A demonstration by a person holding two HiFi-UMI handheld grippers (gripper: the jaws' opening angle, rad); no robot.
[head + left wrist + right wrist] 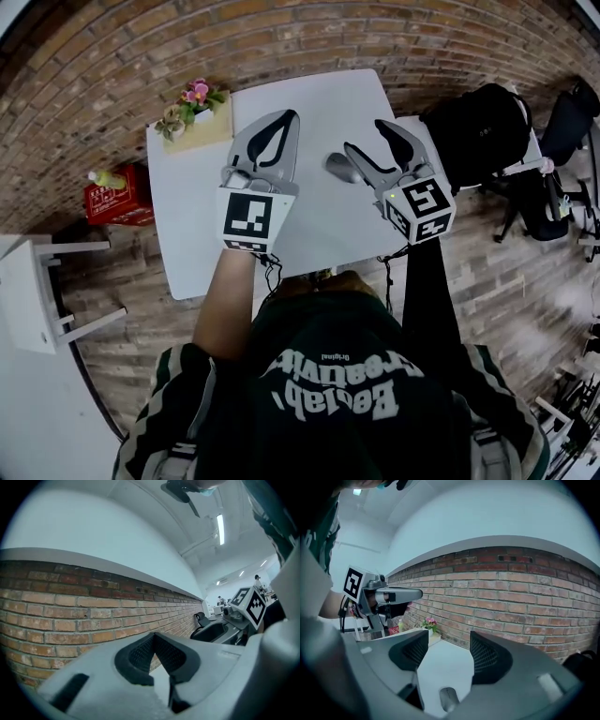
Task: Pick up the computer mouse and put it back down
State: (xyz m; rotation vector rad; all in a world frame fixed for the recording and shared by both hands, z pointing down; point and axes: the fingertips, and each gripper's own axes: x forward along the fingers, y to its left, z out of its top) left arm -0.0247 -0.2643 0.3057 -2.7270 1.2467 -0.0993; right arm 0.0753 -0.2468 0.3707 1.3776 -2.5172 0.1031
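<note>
A grey computer mouse (339, 167) lies on the white table (192, 234), just left of my right gripper (366, 137) and partly hidden by its near jaw. In the right gripper view the mouse (449, 698) lies low on the table between and under the jaws, and neither pad touches it. My right gripper (449, 641) stands open above it. My left gripper (289, 118) hovers over the table's middle with its jaw tips together and nothing between them. In the left gripper view that gripper (154, 637) faces a brick wall.
A planter with pink flowers (195, 103) stands at the table's far left corner. A red box (117, 199) sits on the floor to the left, by a white rack (37, 295). A black backpack (480, 127) rests to the right of the table.
</note>
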